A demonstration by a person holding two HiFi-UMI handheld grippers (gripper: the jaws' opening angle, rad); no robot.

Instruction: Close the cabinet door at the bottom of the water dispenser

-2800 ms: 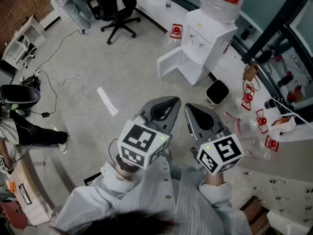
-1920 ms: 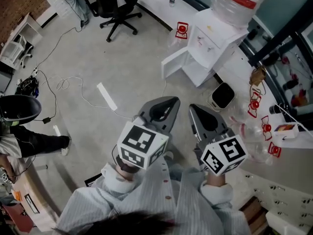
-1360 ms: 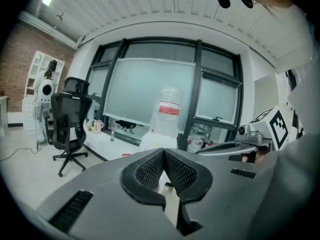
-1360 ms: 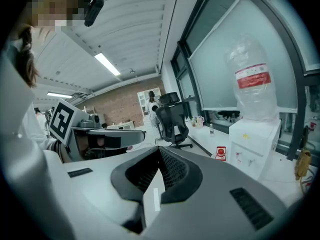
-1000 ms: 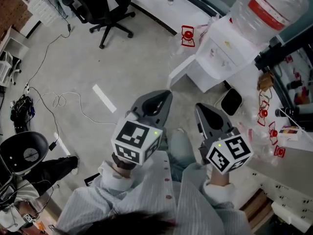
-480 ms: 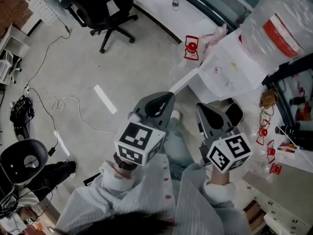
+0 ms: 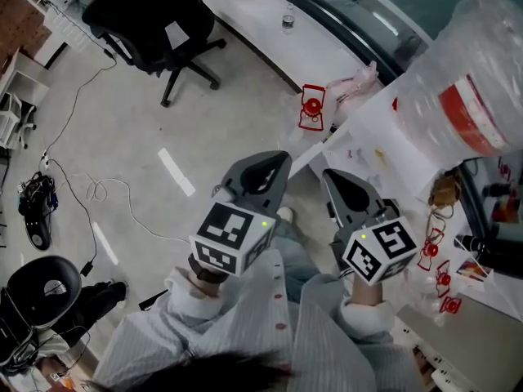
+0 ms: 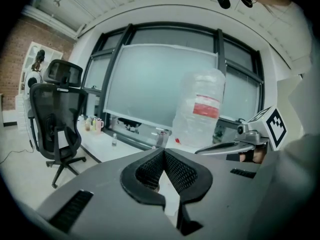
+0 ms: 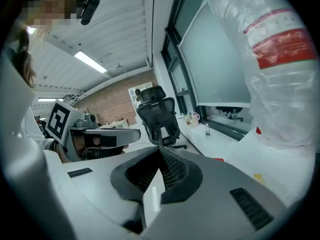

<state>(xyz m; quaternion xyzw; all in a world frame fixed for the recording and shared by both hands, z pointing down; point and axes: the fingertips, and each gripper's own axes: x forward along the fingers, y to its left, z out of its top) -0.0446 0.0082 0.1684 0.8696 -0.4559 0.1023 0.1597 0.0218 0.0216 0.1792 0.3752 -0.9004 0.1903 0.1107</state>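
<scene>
Head view, left edge: cables (image 7: 78,188) trail over the grey floor (image 7: 131,113) at 9 o'clock.
Office chair (image 7: 151,15): at 11 o'clock, well apart from both grippers.
Open room: bare floor runs from 9 to 12 o'clock, crossed only by a white strip (image 7: 177,171) at 10 o'clock.
Counter (image 7: 270,31): long white edge at 12 o'clock, bounding the floor.
Left gripper (image 7: 278,158): jaws pressed together, nothing between them.
Cabinet door (image 7: 310,155): only a thin white top edge shows. It stands swung out from the dispenser's foot, and in this view it lies between the two gripper tips, partly hidden by them.
Red frame (image 7: 310,107): on the floor at 12 o'clock, just beyond the door.
Right gripper (image 7: 328,175): jaws pressed together, empty.
Water dispenser (image 7: 392,149): white body at 2 o'clock, near the right gripper.
Water bottle (image 7: 466,72): clear, with a red label, sitting on the dispenser at 2 o'clock.
</scene>
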